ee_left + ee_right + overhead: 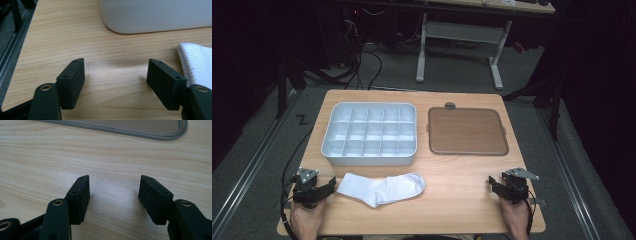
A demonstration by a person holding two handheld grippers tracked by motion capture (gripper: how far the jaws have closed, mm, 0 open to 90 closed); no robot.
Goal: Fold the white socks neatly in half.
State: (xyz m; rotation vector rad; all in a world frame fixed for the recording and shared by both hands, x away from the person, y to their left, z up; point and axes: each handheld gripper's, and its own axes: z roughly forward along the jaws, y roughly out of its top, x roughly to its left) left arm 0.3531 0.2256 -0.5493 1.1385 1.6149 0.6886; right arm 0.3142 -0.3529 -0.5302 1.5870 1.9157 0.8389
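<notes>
A white sock (382, 189) lies flat near the table's front edge, toe end to the right; its ribbed cuff (196, 62) shows at the right of the left gripper view. Behind it stands a white divided tray (369, 156) with many small empty compartments; its rounded front wall (155, 17) fills the top of the left gripper view. My left gripper (328, 186) rests at the front left, just left of the sock's cuff, open with bare wood between its jaws (116, 75). My right gripper (494, 186) rests at the front right, open over bare table (113, 195).
A brown lid-like tray with a grey rim (467, 131) lies right of the divided tray; its rim (140, 132) crosses the top of the right gripper view. The wooden table (452, 200) has bare wood between sock and right gripper. Desk legs and cables stand beyond the far edge.
</notes>
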